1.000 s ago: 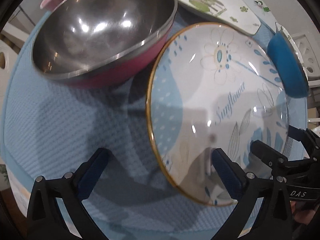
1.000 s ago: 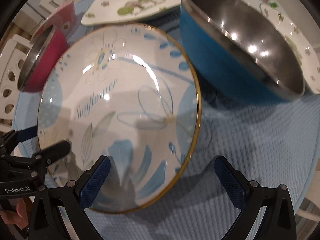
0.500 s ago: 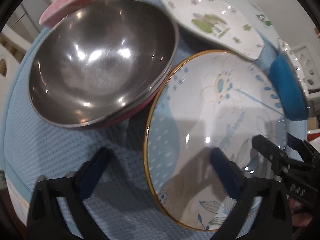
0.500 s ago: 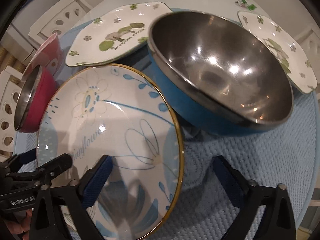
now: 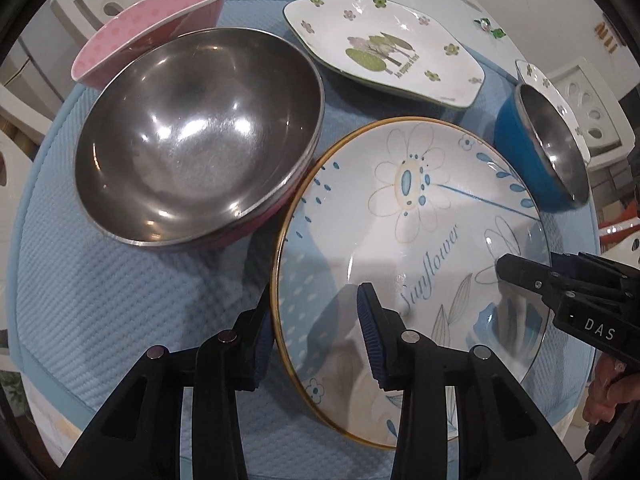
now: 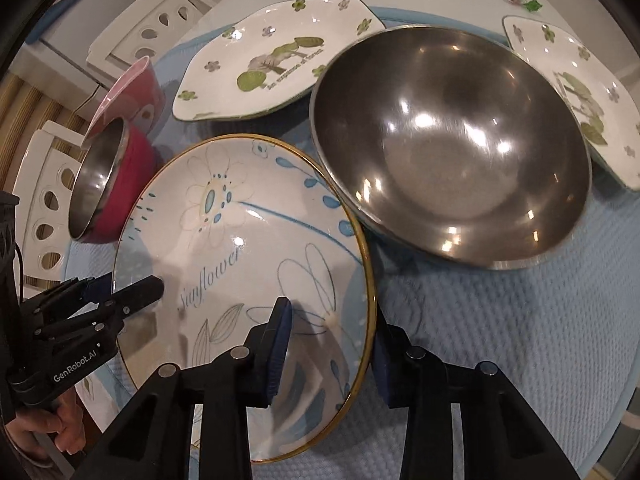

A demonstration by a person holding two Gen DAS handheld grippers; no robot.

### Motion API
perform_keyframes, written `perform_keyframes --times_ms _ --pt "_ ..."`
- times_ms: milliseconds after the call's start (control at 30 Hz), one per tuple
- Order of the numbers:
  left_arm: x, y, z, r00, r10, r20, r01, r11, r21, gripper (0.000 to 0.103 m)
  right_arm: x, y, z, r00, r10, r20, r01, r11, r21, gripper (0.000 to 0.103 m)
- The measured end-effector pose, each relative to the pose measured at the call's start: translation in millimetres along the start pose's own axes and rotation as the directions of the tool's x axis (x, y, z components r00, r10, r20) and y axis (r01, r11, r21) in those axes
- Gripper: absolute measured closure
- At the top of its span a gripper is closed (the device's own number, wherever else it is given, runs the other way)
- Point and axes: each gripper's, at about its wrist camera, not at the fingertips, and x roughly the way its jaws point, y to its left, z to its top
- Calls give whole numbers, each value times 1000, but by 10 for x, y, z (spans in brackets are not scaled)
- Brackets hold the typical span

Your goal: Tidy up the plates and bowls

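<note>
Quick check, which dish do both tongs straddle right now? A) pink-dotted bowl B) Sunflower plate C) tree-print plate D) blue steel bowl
B: the left tongs straddle the left rim of the Sunflower plate and the right tongs its right rim; the other dishes sit untouched on the blue mat.

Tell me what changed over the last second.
Both grippers' jaws have just been closing, from wide open, onto opposite rims of the Sunflower plate: left gripper on its left rim, right gripper on its right. The plate looks slightly lifted. Bowls, tree plates and mat stayed put.
</note>
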Motion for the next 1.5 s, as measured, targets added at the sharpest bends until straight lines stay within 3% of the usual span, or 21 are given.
perform_keyframes --times_ms 667,1233,1500 --pt "-186 215 -446 996 -1 -84 9 996 85 67 96 433 -571 994 -11 -112 16 999 50 67" --pt "-321 558 -872 988 -21 -152 42 989 140 67 283 1042 -1410 988 -39 -147 55 993 108 67" --pt "-324 583 -1042 989 -21 -146 44 987 154 67 369 1093 -1347 986 -44 -163 67 989 136 66"
